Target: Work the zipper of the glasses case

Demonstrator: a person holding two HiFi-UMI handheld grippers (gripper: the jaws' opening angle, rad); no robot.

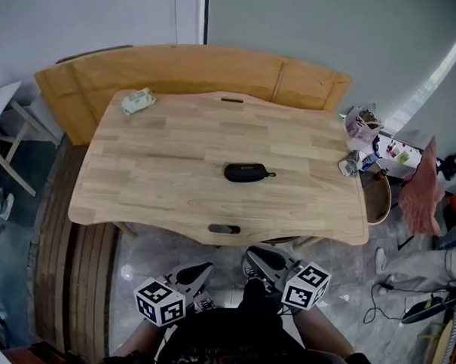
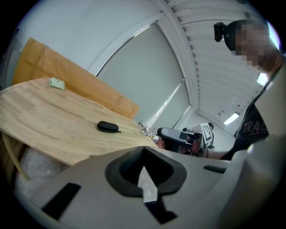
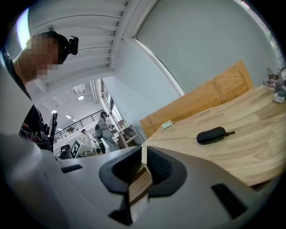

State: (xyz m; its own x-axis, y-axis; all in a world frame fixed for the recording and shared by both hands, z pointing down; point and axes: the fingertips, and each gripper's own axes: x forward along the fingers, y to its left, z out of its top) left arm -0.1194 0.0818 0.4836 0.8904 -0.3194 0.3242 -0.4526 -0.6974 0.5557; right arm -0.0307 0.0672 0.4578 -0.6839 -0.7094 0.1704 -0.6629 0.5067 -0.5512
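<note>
The black zippered glasses case [image 1: 248, 172] lies flat near the middle of the wooden table [image 1: 160, 188], its pull tab pointing right. It is closed as far as I can see. Both grippers hang below the table's near edge, close to my body and well short of the case. My left gripper [image 1: 204, 268] is shut with nothing in it, and in its own view [image 2: 143, 150] the case [image 2: 108, 127] lies far ahead to the left. My right gripper [image 1: 254, 253] is shut and empty too [image 3: 142, 150], with the case [image 3: 211, 135] ahead to the right.
A green-and-white packet [image 1: 138, 101] lies at the table's far left corner. A wooden bench [image 1: 185, 70] runs behind the table. Small clutter [image 1: 361, 126] and a pink cloth [image 1: 423, 188] sit off the right end. People stand far off in the right gripper view.
</note>
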